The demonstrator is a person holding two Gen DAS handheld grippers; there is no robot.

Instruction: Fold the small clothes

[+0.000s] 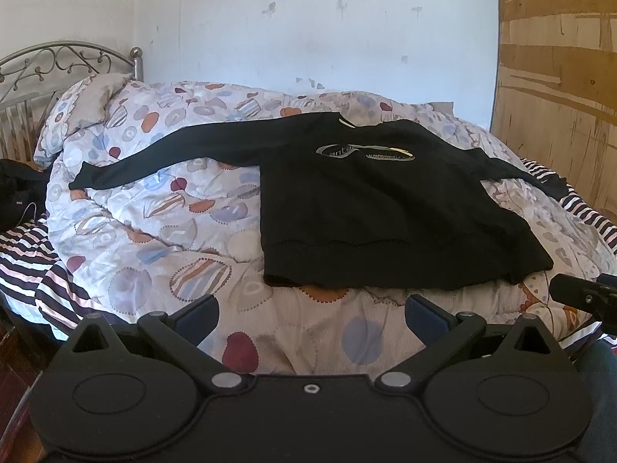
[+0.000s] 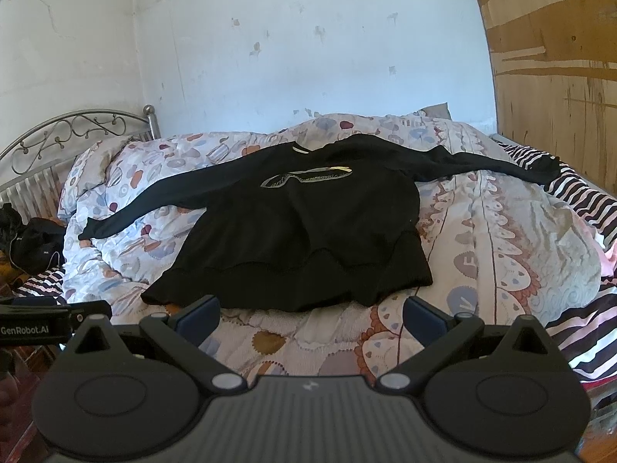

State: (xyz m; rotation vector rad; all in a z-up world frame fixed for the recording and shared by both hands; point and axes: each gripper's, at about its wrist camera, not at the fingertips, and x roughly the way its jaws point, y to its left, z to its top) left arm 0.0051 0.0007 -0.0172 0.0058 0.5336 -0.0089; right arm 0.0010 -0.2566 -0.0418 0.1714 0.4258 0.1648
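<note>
A black long-sleeved sweater (image 1: 370, 208) (image 2: 308, 227) with a pale logo on its chest lies flat on the patterned quilt, both sleeves spread out to the sides and the hem nearest me. My left gripper (image 1: 312, 316) hovers just short of the hem's left part, open with nothing between its fingers. My right gripper (image 2: 310, 314) hangs just in front of the hem's middle, also open and empty. The other gripper's body shows at the edge of each view.
The patterned quilt (image 1: 162, 208) (image 2: 501, 239) is heaped on a bed over a striped sheet (image 1: 34, 270) (image 2: 586, 208). A metal headboard (image 1: 50, 61) stands at the left, a wooden panel (image 2: 559, 58) at the right, a white wall behind. Dark items (image 2: 34, 243) lie at far left.
</note>
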